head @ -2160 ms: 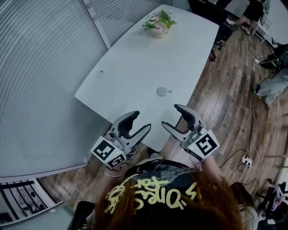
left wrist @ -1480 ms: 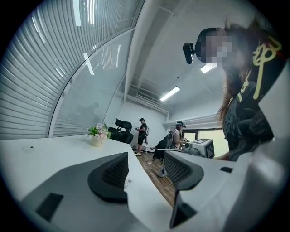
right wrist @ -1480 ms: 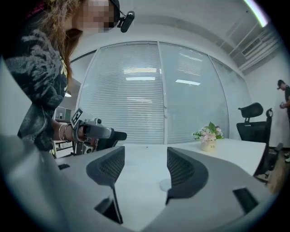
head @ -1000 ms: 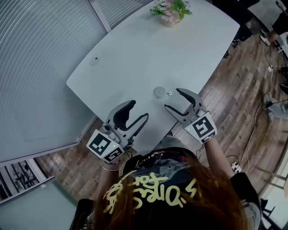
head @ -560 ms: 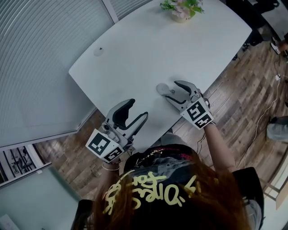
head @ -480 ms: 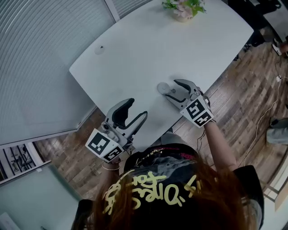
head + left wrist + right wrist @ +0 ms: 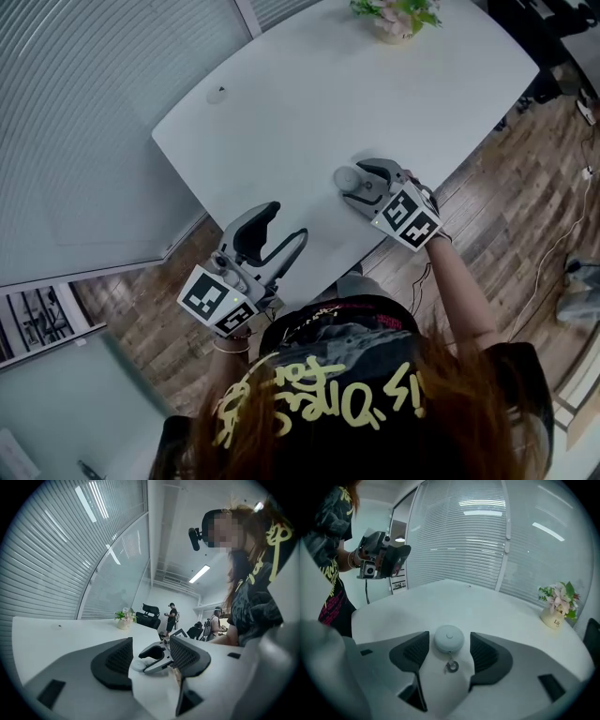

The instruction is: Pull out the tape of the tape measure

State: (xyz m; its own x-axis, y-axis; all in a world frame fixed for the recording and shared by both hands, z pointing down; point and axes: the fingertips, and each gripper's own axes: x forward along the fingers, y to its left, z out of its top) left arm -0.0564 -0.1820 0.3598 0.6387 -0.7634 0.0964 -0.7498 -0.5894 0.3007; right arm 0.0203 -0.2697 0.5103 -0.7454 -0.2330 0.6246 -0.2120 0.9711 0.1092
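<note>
A round white tape measure (image 7: pixel 449 639) lies near the front edge of the white table (image 7: pixel 309 84). Its small metal pull ring (image 7: pixel 452 666) points back toward my right gripper's camera. My right gripper (image 7: pixel 449 649) is open, low over the table, with one pad on each side of the case and a gap at both sides. In the head view the tape measure (image 7: pixel 345 176) sits just at the tips of the right gripper (image 7: pixel 356 185). My left gripper (image 7: pixel 289 220) hovers open and empty over the table's near edge, apart from the tape measure (image 7: pixel 138 664).
A small pot of flowers (image 7: pixel 394 19) stands at the table's far end. A tiny dark speck (image 7: pixel 219 92) lies near the left edge. A glass wall with blinds (image 7: pixel 84 122) runs along the left; wooden floor (image 7: pixel 506 206) lies to the right. People and chairs are in the background.
My right gripper has come down and forward until its open jaws flank the tape measure. The left gripper has barely shifted. The tape measure has not moved.
</note>
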